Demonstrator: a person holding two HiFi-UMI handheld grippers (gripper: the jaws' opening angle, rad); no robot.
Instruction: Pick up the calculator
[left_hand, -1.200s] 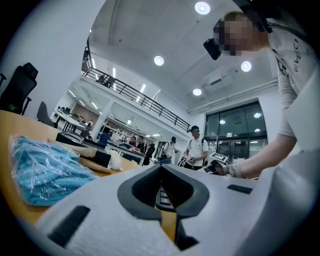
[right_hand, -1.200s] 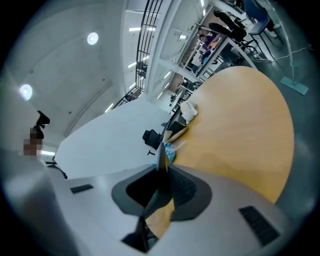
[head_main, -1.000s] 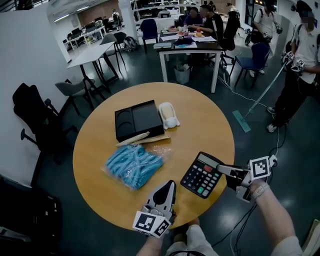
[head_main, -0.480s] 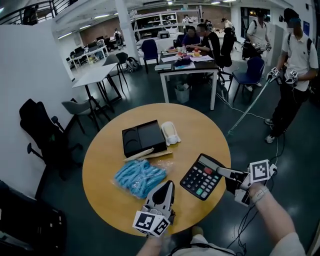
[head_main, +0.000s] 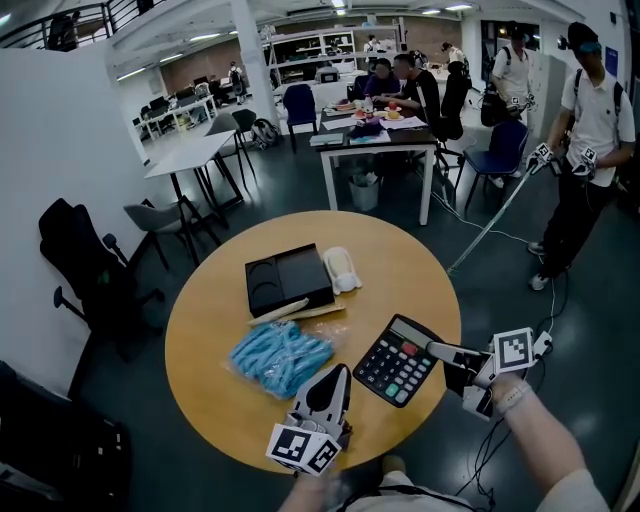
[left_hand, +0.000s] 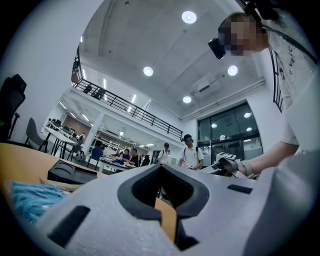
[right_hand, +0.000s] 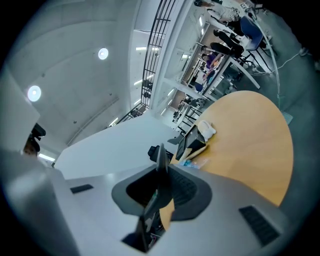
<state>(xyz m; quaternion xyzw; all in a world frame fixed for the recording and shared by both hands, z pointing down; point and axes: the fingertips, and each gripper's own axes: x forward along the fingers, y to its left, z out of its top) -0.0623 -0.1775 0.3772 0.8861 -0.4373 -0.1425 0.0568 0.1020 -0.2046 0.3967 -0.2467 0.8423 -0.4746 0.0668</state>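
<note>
The black calculator (head_main: 398, 361), with grey keys and a few red and green ones, hangs above the round wooden table's (head_main: 210, 330) near right edge. My right gripper (head_main: 434, 350) is shut on its right edge. In the right gripper view the calculator (right_hand: 161, 159) shows edge-on as a thin dark slab between the jaws of my right gripper (right_hand: 159, 177). My left gripper (head_main: 335, 374) hovers over the table's near edge, left of the calculator, jaws together and holding nothing. The left gripper view shows my left gripper (left_hand: 161, 169) pointing across the table.
On the table lie a black tray (head_main: 288, 277), a white object (head_main: 340, 268) beside it, a pale stick (head_main: 285, 308) and a bag of blue items (head_main: 280, 355). A dark chair (head_main: 90, 270) stands left; a person with a mop (head_main: 590, 150) stands right.
Both grippers have risen above the table, the right one carrying the calculator up with it. The table looks smaller beneath them. The grip has not changed.
</note>
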